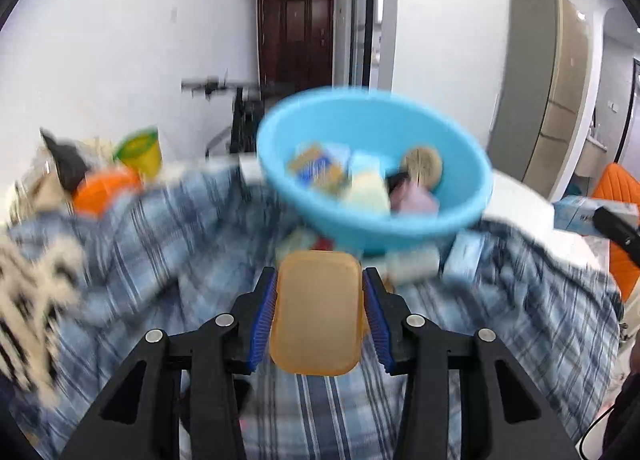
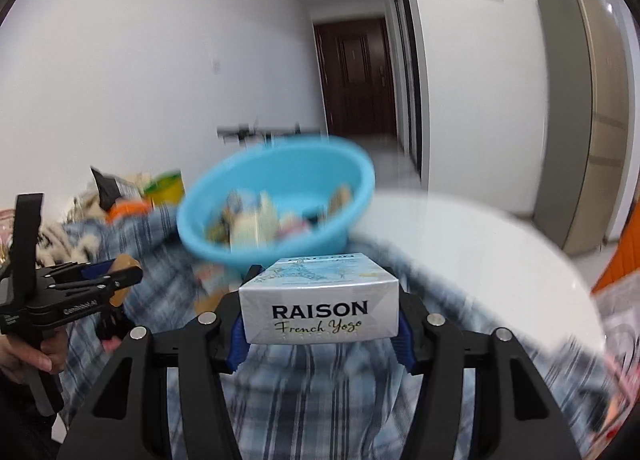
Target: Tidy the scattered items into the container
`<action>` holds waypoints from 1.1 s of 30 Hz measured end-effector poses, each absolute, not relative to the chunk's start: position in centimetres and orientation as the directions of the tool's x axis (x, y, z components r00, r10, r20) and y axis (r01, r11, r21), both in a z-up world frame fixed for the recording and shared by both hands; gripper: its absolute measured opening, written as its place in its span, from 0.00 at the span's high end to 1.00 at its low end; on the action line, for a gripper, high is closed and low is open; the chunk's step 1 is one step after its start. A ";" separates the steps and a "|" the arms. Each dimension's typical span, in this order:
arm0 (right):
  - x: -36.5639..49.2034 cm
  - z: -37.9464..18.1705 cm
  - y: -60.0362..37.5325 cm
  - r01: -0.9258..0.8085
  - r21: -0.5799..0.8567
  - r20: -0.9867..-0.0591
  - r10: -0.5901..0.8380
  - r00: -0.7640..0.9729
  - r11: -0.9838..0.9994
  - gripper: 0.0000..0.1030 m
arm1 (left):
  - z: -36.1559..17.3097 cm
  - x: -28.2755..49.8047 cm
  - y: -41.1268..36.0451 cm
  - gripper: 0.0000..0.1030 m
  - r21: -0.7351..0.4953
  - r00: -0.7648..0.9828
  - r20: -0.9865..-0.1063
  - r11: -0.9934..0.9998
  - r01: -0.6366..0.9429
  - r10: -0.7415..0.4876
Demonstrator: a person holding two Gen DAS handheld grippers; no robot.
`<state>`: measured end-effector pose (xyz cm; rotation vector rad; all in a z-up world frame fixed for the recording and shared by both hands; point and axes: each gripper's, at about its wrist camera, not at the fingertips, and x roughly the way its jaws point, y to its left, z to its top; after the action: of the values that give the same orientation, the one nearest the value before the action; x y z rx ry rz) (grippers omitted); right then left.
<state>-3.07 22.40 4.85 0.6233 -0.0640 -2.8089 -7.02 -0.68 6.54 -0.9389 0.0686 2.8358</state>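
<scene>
My left gripper (image 1: 318, 280) is shut on a flat tan rounded-rectangle lid-like piece (image 1: 316, 312), held above the blue plaid cloth (image 1: 168, 244). Ahead of it stands the light blue basin (image 1: 372, 164) with several small items inside. My right gripper (image 2: 320, 280) is shut on a white and pale blue box (image 2: 320, 304) printed "RAISON French Yogo", with the blue basin (image 2: 276, 196) just beyond it. In the right wrist view the left gripper (image 2: 128, 274) shows at the left edge with the tan piece (image 2: 120, 284) between its jaws, held by a hand (image 2: 28, 356).
Small packets and a white roll (image 1: 412, 264) lie on the cloth in front of the basin. An orange object (image 1: 106, 188), a yellow-green cup (image 1: 142, 152) and a striped fabric (image 1: 36, 292) crowd the left. A white round tabletop (image 2: 480, 244) extends right; an orange chair (image 1: 618, 196) stands beyond.
</scene>
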 end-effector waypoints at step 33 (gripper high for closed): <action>-9.4 14.9 20.5 0.323 0.091 -0.224 -0.336 -0.915 -0.942 0.47 | 16.5 -13.8 0.1 0.60 -0.022 -0.892 -0.405 -0.978 -0.210 0.200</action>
<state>-9.44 20.53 14.87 0.3378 -0.0747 -2.7817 -13.85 0.11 16.48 -0.6097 0.0333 2.8662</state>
